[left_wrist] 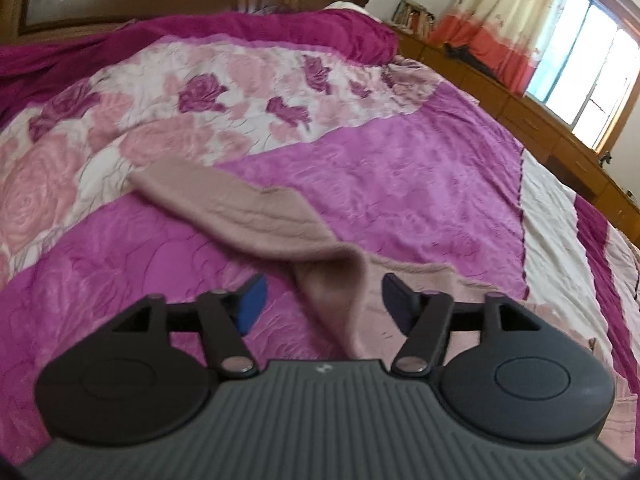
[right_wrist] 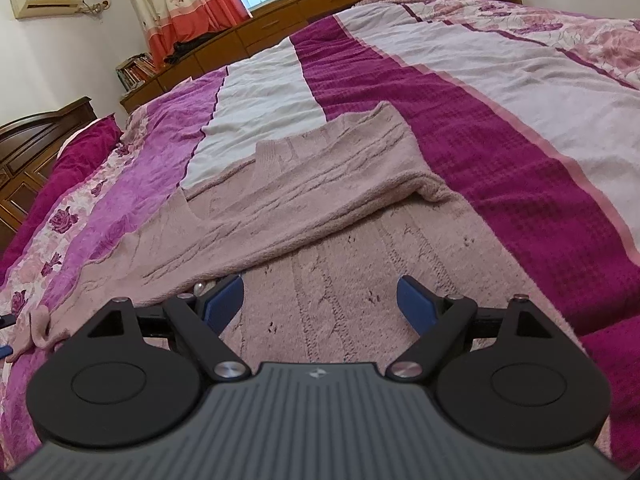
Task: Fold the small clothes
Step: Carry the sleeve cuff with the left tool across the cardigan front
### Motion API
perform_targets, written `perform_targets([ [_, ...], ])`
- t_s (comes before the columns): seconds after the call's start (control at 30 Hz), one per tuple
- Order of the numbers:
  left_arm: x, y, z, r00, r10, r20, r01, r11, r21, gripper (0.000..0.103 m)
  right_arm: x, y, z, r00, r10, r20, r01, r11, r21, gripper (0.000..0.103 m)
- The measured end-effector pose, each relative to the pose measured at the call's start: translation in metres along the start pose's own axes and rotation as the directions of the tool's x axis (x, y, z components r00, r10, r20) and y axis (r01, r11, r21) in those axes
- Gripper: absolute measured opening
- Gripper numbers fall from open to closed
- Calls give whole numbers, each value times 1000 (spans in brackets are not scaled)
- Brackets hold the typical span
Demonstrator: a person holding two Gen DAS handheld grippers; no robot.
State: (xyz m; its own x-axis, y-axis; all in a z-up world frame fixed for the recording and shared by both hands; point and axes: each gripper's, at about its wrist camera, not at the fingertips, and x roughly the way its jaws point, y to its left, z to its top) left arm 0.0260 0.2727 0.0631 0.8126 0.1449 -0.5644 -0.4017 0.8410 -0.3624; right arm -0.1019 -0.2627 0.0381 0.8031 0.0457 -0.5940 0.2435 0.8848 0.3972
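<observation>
Two grippers are seen above one pink sweater spread on a bed, neither holding anything.

Left wrist view: the sweater [left_wrist: 256,216] is laid on the bedspread [left_wrist: 420,168], with one sleeve stretched out away from the camera toward the floral band. Near the gripper the knit is humped into a raised fold, which falls between the spread fingers. The left gripper [left_wrist: 320,302] is held low over this hump; its jaws are set wide. The blue pads [left_wrist: 253,304] are clear of the cloth on both sides, so nothing is clamped. The placement is judged as a line-up on the sleeve root, so that the outstretched sleeve can be picked and carried in over the body. The picture is somewhat blurred.

Right wrist view: the sweater [right_wrist: 320,216] body is seen flat, running away from the camera, with the other sleeve already laid diagonally across it. This is judged as one sleeve fold done. The right gripper [right_wrist: 320,300] hovers just over the near part of the body, jaws wide. Its left pad [right_wrist: 224,300] sits just beside the folded sleeve's edge; contact cannot be told. The right pad stands over bare knit. Nothing is gripped. A wooden cabinet [right_wrist: 304,4] and a curtain [right_wrist: 180,4] are noted beyond the bed.
</observation>
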Motion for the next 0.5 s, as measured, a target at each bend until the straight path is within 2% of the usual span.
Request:
perform_targets([
  [0.13, 8, 3, -3, 1000, -8, -12, 7, 998, -55, 70, 4, 2, -2, 1000, -2, -12, 2, 1000, -10, 88],
  [0.2, 15, 0, -3, 1000, -17, -15, 16, 998, -60, 75, 5, 2, -3, 1000, -4, -14, 4, 1000, -11, 88],
  [0.3, 27, -6, 1, 999, -41, -12, 40, 997, -67, 76, 6, 1, -2, 1000, -9, -15, 9, 1000, -9, 88],
  [0.4, 43, -9, 9, 998, -60, -26, 56, 992, -113, 76, 7, 1, -1, 1000, -15, -13, 15, 1000, -11, 88],
  [0.47, 57, -9, 13, 998, -47, -47, 40, 990, -132, 76, 8, -1, -1, 1000, -16, -16, 16, 1000, -6, 88],
  [0.5, 65, -9, 14, 998, -15, -61, 6, 990, -139, 76, 9, -1, -1, 1000, -17, -20, 17, 1000, -6, 88],
])
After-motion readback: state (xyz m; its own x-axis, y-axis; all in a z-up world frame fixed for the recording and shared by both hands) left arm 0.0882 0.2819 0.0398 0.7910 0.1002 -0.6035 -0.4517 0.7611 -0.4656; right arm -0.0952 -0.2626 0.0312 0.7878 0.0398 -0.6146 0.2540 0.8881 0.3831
